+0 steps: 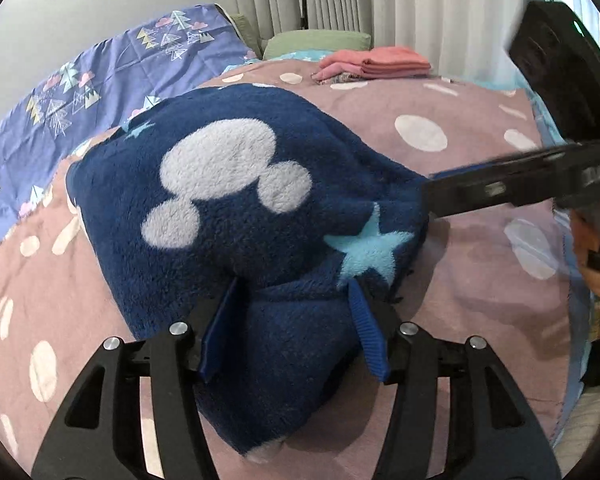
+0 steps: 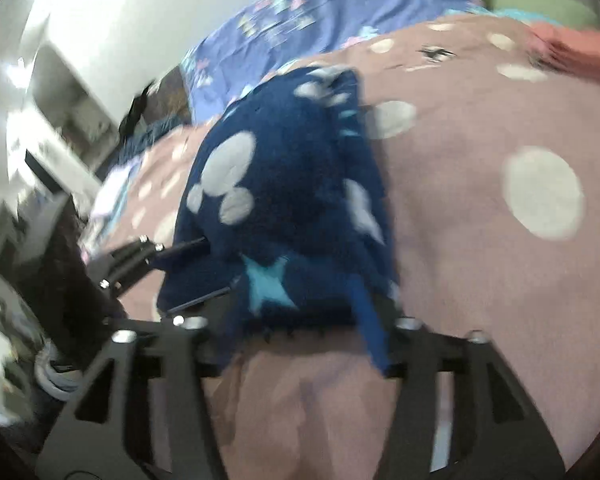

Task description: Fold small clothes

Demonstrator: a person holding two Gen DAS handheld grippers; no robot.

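A small navy fleece garment (image 1: 236,200) with pale mouse-head shapes and light blue stars is lifted above the bed. My left gripper (image 1: 296,292) is shut on its near edge, and fabric bunches between the blue pads. My right gripper (image 1: 430,196) comes in from the right and grips the garment's right corner. In the blurred right wrist view the garment (image 2: 284,184) hangs between my right gripper's (image 2: 300,300) fingers, and my left gripper (image 2: 204,264) holds its left edge.
The bed carries a mauve cover with white dots (image 1: 460,128). A stack of folded pink clothes (image 1: 376,62) lies at the far end by a green pillow (image 1: 316,42). A purple patterned quilt (image 1: 80,96) lies along the wall at the left. Curtains hang behind.
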